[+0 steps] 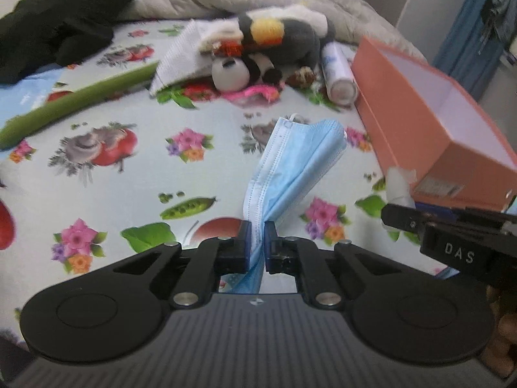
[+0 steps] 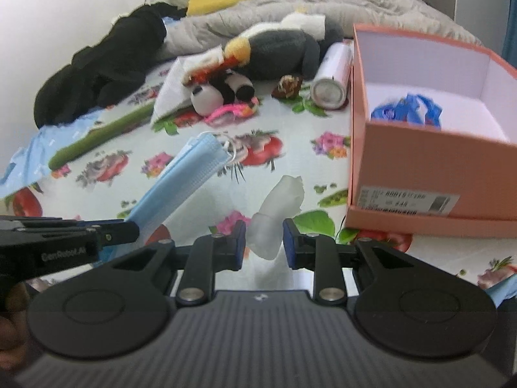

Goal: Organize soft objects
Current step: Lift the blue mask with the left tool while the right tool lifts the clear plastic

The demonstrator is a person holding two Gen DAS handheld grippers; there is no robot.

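Note:
My left gripper [image 1: 257, 237] is shut on a blue face mask [image 1: 292, 165] and holds it above the floral sheet; the mask also shows in the right wrist view [image 2: 184, 174]. My right gripper [image 2: 264, 236] is shut on a translucent white plastic wad [image 2: 278, 210], which also shows in the left wrist view [image 1: 398, 184]. An open orange shoebox [image 2: 429, 174] stands to the right, with a crumpled blue bag [image 2: 407, 110] inside. A pile with a grey plush toy [image 2: 274, 48], a small panda plush [image 2: 210, 95] and a pink fuzzy item [image 2: 232, 111] lies further back.
A white spray can [image 2: 332, 74] lies beside the box. A white cloth [image 2: 171, 93], a green stick [image 2: 100, 135], a black garment [image 2: 106, 64] and a grey quilt [image 2: 323, 0] lie on the bed. A small brown object [image 2: 287, 85] sits by the can.

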